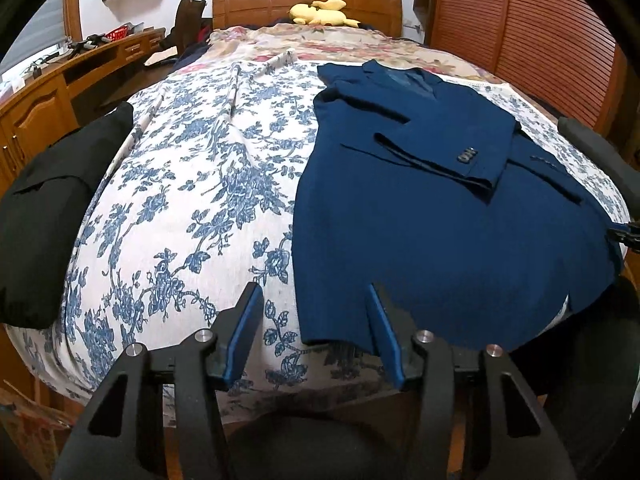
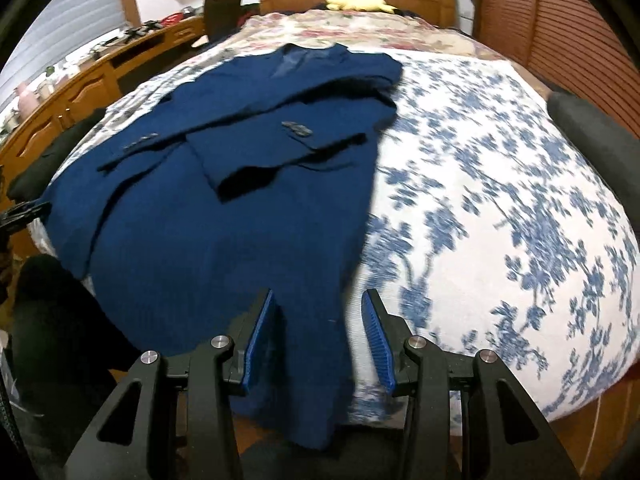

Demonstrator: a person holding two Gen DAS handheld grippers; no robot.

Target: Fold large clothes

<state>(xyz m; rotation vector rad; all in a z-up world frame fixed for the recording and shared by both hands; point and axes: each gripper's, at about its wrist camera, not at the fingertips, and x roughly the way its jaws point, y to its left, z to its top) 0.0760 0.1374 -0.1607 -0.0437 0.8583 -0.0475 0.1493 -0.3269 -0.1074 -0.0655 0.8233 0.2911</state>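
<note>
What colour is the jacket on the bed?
The jacket is dark blue, clearest in the left wrist view.

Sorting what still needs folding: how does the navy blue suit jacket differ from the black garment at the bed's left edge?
The navy blue suit jacket is spread long, sleeves crossed over its front; the black garment sits as a compact bundle. The jacket lies by the open left gripper; the black one lies at the edge. Both rest on the blue floral bedspread.

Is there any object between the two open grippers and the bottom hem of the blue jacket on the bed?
Nothing visible blocks them. The left gripper and the right gripper are both open at the near hem of the blue jacket. The black garment lies off to the left.
</note>
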